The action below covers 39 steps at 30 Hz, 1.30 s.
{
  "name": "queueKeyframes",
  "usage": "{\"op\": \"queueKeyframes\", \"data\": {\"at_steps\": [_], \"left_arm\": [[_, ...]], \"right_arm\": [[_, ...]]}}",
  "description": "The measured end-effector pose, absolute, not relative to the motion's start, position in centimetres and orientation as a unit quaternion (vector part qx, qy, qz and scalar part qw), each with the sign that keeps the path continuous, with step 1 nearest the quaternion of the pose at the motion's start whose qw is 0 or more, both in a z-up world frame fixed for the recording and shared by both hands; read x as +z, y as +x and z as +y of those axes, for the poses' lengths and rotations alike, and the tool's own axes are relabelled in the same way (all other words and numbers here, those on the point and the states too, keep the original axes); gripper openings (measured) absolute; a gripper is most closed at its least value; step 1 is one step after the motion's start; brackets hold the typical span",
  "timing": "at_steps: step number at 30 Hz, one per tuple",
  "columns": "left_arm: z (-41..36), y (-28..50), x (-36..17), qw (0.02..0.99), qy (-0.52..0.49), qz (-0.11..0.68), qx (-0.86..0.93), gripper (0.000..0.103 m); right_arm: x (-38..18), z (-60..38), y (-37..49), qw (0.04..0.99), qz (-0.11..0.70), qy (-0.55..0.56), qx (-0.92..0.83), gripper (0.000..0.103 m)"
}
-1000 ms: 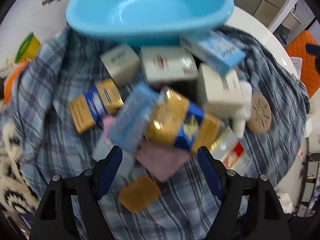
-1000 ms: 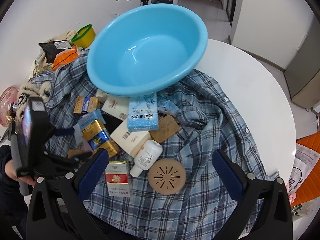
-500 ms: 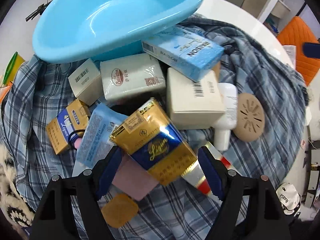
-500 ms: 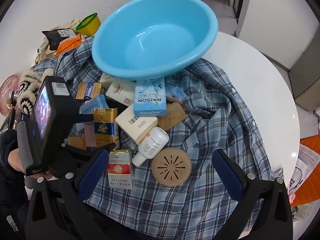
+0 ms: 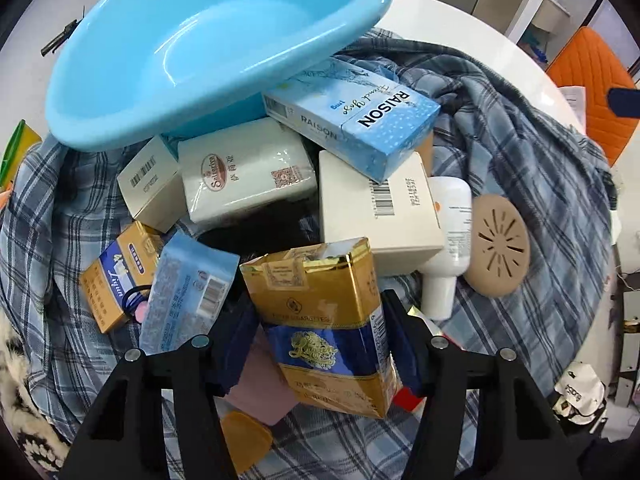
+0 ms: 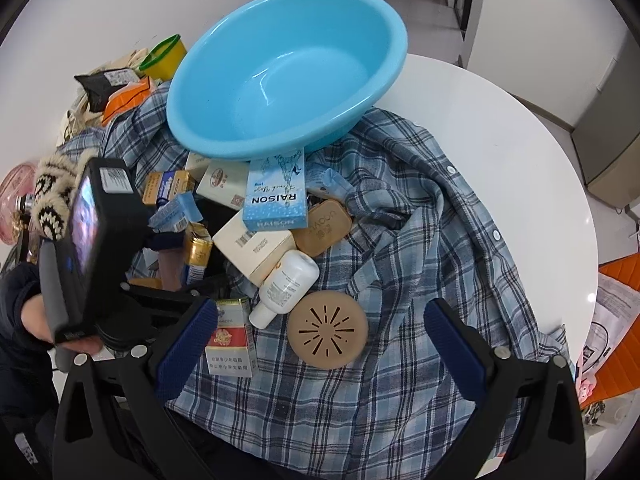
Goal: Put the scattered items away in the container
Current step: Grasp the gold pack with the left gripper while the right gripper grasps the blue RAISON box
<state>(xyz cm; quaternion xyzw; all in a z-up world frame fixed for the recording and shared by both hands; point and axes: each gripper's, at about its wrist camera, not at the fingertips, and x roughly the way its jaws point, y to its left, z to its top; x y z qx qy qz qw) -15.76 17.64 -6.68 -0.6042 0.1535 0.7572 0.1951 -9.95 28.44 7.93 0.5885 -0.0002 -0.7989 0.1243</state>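
Note:
My left gripper [image 5: 320, 344] is shut on a gold and blue cigarette pack [image 5: 326, 328], its blue fingers pressing both sides; the pack also shows in the right wrist view [image 6: 196, 254]. The empty blue basin [image 5: 192, 40] sits tilted beyond the pile, seen too in the right wrist view [image 6: 288, 72]. A blue RAISON box [image 5: 352, 116], a white tissue pack [image 5: 244, 172], a cream box [image 5: 376, 208], a white bottle [image 5: 446, 240] and a tan disc [image 5: 498, 246] lie on the plaid shirt [image 6: 400, 240]. My right gripper [image 6: 320, 344] is open and empty, above the tan disc [image 6: 328, 330].
A red and white cigarette pack [image 6: 230, 340] lies by my right gripper's left finger. A tan case [image 6: 324, 228] sits under the RAISON box [image 6: 276, 192]. The round white table [image 6: 500, 128] shows bare at the right. Bags and a yellow cup [image 6: 164, 54] crowd the far left.
My left gripper has closed in on the gold and blue pack and now grips it; the pack stands more upright. My right gripper has barely moved and stays open.

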Motion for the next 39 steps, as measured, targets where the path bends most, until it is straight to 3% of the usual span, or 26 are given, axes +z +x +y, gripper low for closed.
{"op": "queueKeyframes", "data": {"at_steps": [10,19,39], "left_arm": [[16.1,-13.9,-4.2,0.170,-0.588,0.123,0.781,0.063],[8.6,-12.1,-0.9,0.148,-0.562,0.117,0.805,0.063],[4.8,-12.2,-1.6,0.154,-0.551,0.061,0.818,0.063]], "right_arm": [[7.4,28.1,-11.0,0.139,-0.021,0.587,-0.797,0.103],[5.1,25.2,-13.6,0.158,-0.001,0.585,-0.796,0.102],[1.3,22.3,-15.3,0.159,0.038,0.555,-0.816,0.097]]}}
